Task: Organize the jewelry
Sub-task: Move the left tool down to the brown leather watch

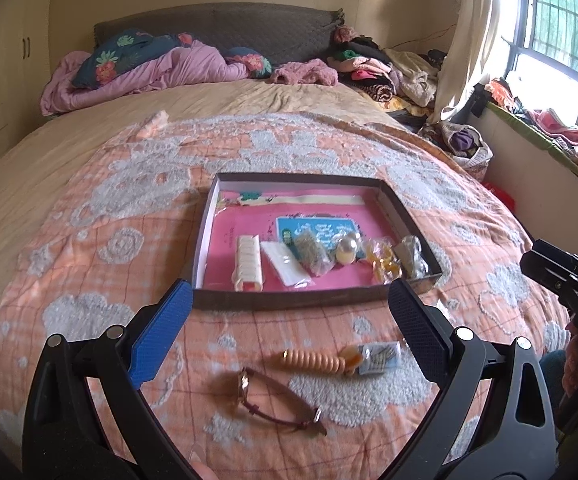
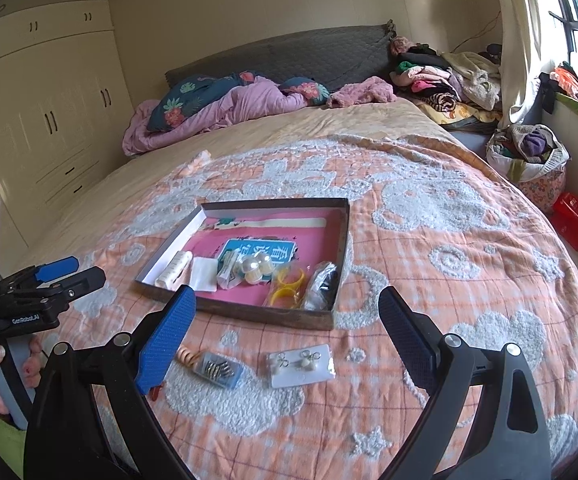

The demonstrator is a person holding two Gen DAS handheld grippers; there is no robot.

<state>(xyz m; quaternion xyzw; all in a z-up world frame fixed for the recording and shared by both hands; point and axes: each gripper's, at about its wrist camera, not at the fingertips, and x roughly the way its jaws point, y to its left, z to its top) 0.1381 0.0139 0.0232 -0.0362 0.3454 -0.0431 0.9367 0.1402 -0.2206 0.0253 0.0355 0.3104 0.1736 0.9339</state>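
Note:
A shallow brown box with a pink floor [image 1: 225, 272] [image 2: 341, 248] lies on the bed and holds several jewelry pieces: a white bead bracelet [image 1: 247, 264], pearls [image 1: 347, 250] [image 2: 255, 266], yellow pieces [image 1: 385, 264] [image 2: 287, 284]. On the quilt in front lie a wristwatch [image 1: 277, 404], a peach coil band [image 1: 315, 361] [image 2: 185, 356], a small packet of clips [image 1: 379, 356] [image 2: 217, 370] and a card of earrings [image 2: 301, 365]. My left gripper [image 1: 289, 304] is open above the watch. My right gripper [image 2: 287, 312] is open above the earring card.
The orange and white quilt [image 1: 89, 280] covers the near bed. Pillows and a purple blanket [image 1: 141, 72] lie at the headboard. Clothes piles [image 1: 389, 72] and a laundry bag [image 2: 529, 160] stand at the right by the window. Wardrobes [image 2: 49, 120] line the left.

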